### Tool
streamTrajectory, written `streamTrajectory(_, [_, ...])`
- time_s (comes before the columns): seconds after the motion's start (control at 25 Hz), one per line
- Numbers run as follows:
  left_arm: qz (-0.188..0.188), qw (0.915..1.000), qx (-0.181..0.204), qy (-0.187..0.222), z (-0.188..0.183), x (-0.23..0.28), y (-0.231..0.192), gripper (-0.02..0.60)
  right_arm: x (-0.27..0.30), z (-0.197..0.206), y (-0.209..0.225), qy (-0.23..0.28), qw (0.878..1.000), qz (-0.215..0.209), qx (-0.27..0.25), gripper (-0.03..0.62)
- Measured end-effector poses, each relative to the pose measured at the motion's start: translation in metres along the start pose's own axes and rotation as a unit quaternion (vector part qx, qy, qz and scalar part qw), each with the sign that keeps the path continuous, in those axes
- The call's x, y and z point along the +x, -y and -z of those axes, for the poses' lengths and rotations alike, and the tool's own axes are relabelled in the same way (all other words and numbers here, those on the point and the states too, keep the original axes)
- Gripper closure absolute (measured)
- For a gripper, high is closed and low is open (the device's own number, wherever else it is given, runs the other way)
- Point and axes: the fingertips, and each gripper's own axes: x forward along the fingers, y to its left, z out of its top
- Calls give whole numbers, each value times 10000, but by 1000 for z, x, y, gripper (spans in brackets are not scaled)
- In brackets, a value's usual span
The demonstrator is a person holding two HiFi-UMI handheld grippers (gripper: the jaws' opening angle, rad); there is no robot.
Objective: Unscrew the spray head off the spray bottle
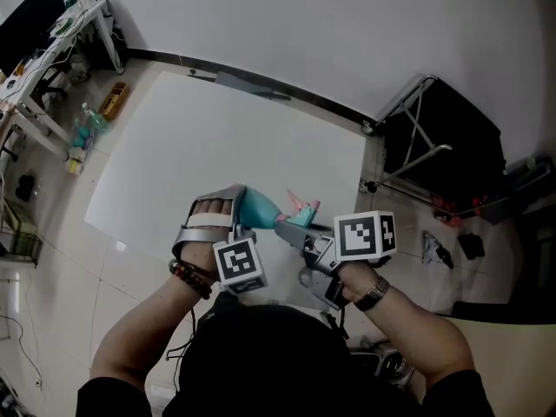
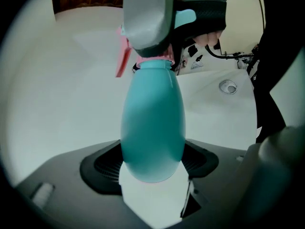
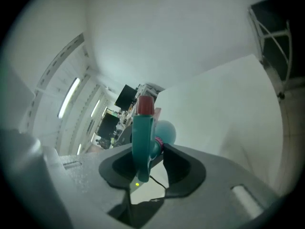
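Holding spray bottle [image 1: 259, 208] in the air over near edge of surface [image 1: 191, 137].
Head view: gripping teal body with left hand-held gripper [image 1: 228, 205], spray head [image 1: 300, 211] with right hand-held gripper [image 1: 295, 231]. Left gripper view: clamped wide on bottle belly. Right gripper view: pinched on spray head.

The spray bottle [image 2: 152, 128] showed smooth, softly glossy teal plastic; its spray head [image 3: 142, 135] was matching plastic, with a pink plastic trigger [image 2: 123, 58]. The left claw [image 2: 152, 165] and right claw [image 3: 151, 167] had matt grey plastic shells and black ribbed pads [image 2: 102, 168]. The white counter [image 1: 217, 137] looked smooth and matt.
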Motion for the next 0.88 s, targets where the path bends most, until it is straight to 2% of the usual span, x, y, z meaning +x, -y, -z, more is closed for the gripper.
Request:
streamTrajectory(0.12, [502,9987,-78,39,-1,0,14,184,-1,3,1,-320,9909,401,-1247,468])
streamTrajectory(0.2, [884,9960,-120,75,-5,0,24,184,-2,5,2,-588,9727,646,-2149,470])
streamTrajectory(0.28, [1291,9914,-174,84,-6,-1,36,184,-3,9,4,-900,9449,880,-3021,470])
streamTrajectory(0.36, [1646,9860,-235,76,-4,-2,46,184,-4,15,6,-1201,9048,1109,-3933,470])
streamTrajectory(0.44, [1827,9829,-238,75,-2,-3,53,184,-6,19,5,-1425,8667,1221,-4622,470])
streamTrajectory(0.48, [1861,9822,-239,79,-1,-4,55,184,-7,21,4,-1494,8557,1217,-4802,470])
streamTrajectory(0.52, [1873,9819,-253,85,0,-4,56,184,-7,22,2,-1536,8505,1180,-4889,471])
streamTrajectory(0.64, [1863,9819,-325,125,1,-3,56,184,-10,22,0,-1593,8475,1071,-4949,471])
streamTrajectory(0.88, [1732,9841,-338,180,9,4,56,183,-19,22,-6,-1618,8503,947,-4919,471])
